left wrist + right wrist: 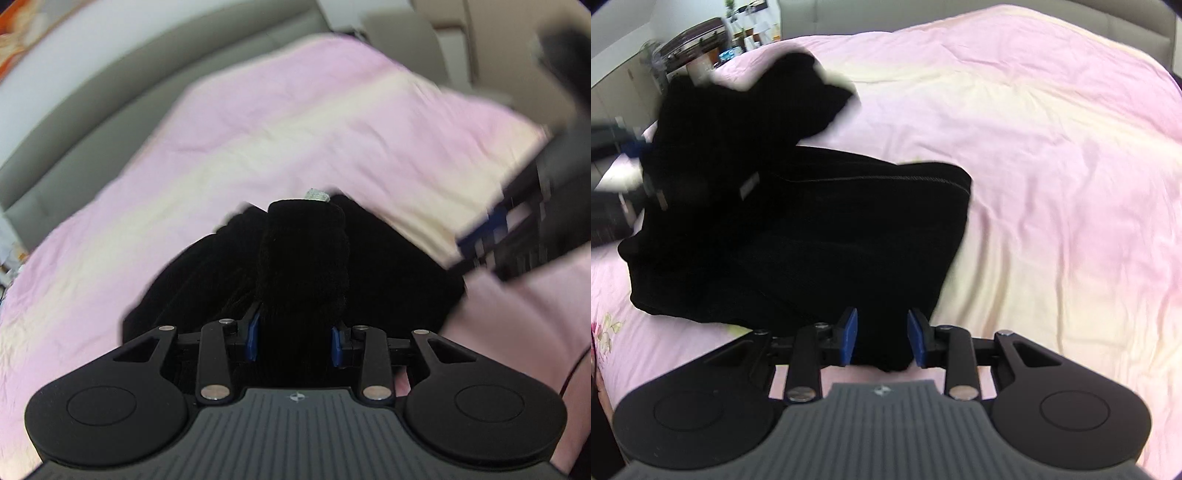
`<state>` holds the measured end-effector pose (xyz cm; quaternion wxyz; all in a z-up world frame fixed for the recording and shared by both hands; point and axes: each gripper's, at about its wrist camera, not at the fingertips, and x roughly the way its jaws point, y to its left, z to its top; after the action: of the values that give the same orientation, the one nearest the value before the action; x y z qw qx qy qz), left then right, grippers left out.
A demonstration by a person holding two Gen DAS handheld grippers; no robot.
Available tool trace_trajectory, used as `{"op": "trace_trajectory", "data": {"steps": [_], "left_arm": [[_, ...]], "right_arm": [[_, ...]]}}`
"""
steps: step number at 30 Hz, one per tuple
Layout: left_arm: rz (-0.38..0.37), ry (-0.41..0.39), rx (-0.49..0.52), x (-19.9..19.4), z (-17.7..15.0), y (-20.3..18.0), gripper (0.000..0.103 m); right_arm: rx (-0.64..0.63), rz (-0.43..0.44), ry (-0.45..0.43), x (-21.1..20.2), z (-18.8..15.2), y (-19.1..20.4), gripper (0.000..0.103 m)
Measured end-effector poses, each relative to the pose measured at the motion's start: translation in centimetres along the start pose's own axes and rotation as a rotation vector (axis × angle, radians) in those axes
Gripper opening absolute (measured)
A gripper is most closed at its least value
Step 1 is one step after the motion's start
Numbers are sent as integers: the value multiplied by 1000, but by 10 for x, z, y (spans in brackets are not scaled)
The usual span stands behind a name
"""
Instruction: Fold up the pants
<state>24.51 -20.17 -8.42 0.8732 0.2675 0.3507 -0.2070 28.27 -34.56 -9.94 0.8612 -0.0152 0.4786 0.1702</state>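
Note:
Black pants (827,229) lie bunched on a pink and cream bed sheet (1052,166). My right gripper (882,341) is shut on a fold of the pants at their near edge, blue pads on both sides of the cloth. My left gripper (295,341) is shut on a thick bunch of the pants (303,258), which rises between the fingers and hides the fingertips. A small grey tag (317,194) sticks out above that bunch. The left gripper also shows blurred at the left edge of the right wrist view (624,147), against the lifted part of the pants.
The sheet (258,129) covers a wide bed. A grey padded headboard (92,110) runs along its far side. The right gripper (517,229) appears blurred at the right of the left wrist view. Furniture and shelves (701,40) stand beyond the bed.

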Motion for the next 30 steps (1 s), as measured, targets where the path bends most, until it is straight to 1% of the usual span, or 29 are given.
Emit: {"op": "trace_trajectory", "data": {"steps": [1, 2, 4, 6, 7, 8, 9, 11, 13, 15, 17, 18, 19, 20, 21, 23, 25, 28, 30], "left_arm": [[-4, 30, 26, 10, -5, -13, 40], [0, 41, 50, 16, -9, -24, 40], [9, 48, 84, 23, -15, -33, 42], [-9, 52, 108, 22, -16, -34, 47], [-35, 50, 99, 21, -15, -31, 55], [-78, 45, 73, 18, -14, -24, 64], [-131, 42, 34, 16, -12, -15, 67], [-210, 45, -51, 10, -9, -2, 72], [-276, 41, -119, 2, -9, 13, 72], [-348, 42, -182, -6, -11, 29, 72], [-382, 32, -243, -15, -16, 50, 72], [-385, 32, -268, -20, -20, 61, 72], [-375, 32, -289, -24, -23, 72, 72], [-360, 32, -305, -27, -27, 83, 72], [-337, 35, -320, -28, -31, 95, 73], [-278, 48, -350, -29, -40, 118, 73], [-194, 80, -386, -27, -51, 140, 73], [-103, 142, -440, -10, -66, 169, 72], [-71, 179, -484, 3, -75, 185, 69]], "right_arm": [[9, 2, 5, 0, -2, -3, 27], [13, 7, 11, 0, -5, -4, 27], [6, 22, 19, 1, -9, -2, 27], [-10, 30, 24, -5, -13, -4, 28], [-18, 32, 28, -3, -12, -2, 29], [-23, 31, 34, -2, -10, 0, 32], [-26, 24, 39, -2, -8, 2, 37], [-21, 1, 49, -6, -4, 7, 41], [1, 15, 35, -16, 0, 10, 42], [43, 45, 14, -25, 7, 12, 47], [88, 69, -2, -30, 14, 13, 49], [112, 80, -8, -32, 17, 13, 49], [142, 98, -12, -34, 21, 12, 51], [183, 123, -14, -35, 24, 11, 55], [226, 143, -16, -34, 27, 9, 63], [318, 172, -24, -27, 34, 4, 72], [394, 190, -22, -18, 40, -1, 73], [506, 230, -3, 0, 49, -7, 73], [547, 248, 16, 14, 55, -8, 68]]}}
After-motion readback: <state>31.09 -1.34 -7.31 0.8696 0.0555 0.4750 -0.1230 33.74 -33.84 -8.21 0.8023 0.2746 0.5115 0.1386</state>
